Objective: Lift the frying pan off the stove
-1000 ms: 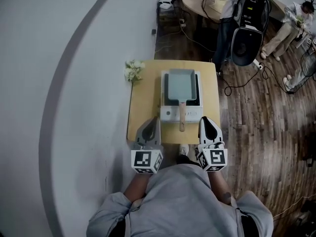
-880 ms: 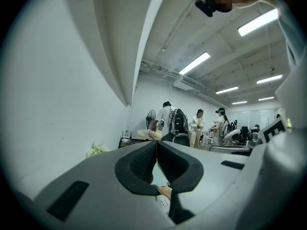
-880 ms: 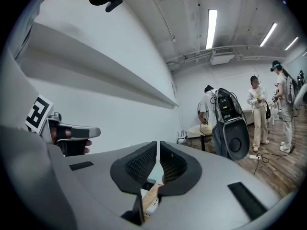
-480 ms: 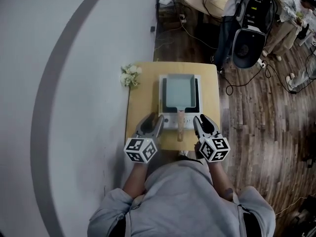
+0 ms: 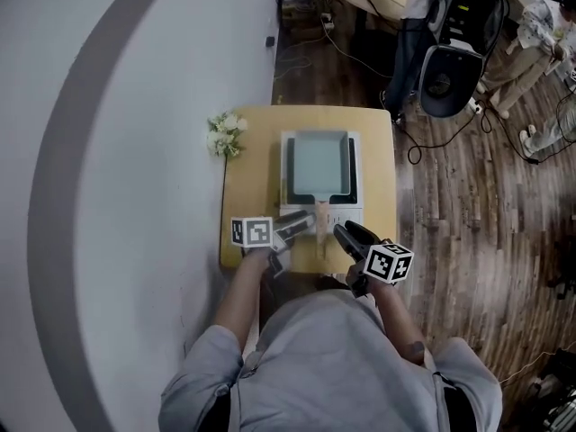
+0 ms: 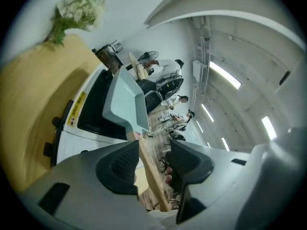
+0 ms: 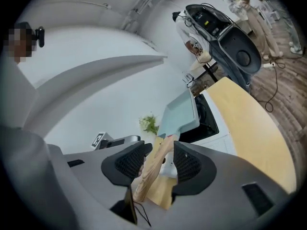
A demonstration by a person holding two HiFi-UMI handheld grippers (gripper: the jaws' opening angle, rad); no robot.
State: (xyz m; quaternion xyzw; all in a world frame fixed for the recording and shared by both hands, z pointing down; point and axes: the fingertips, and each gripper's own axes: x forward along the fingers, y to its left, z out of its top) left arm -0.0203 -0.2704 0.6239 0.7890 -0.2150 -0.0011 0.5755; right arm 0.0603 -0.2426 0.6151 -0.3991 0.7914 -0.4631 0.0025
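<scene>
A pale teal rectangular frying pan point(image 5: 317, 162) sits on the white stove point(image 5: 346, 212), its wooden handle point(image 5: 321, 221) pointing toward me. My left gripper point(image 5: 295, 227) has come in from the handle's left and my right gripper point(image 5: 346, 233) from its right. In the left gripper view the handle point(image 6: 151, 176) lies between the jaws of the left gripper point(image 6: 153, 152), close to the left pad, with a gap on the other side. In the right gripper view the handle point(image 7: 152, 170) runs between the jaws of the right gripper point(image 7: 160, 152). Both grippers' jaws have just been opening and stand open around the handle.
The stove stands on a small wooden table point(image 5: 247, 187) with a bunch of white flowers point(image 5: 222, 135) at its far left corner. Behind the table are a dark round machine point(image 5: 443, 79), cables on the wooden floor, and people at the far right.
Both grippers were shut and upright at the table's near edge. They have dropped, rolled onto their sides, opened, and closed in on the pan handle from either side.
</scene>
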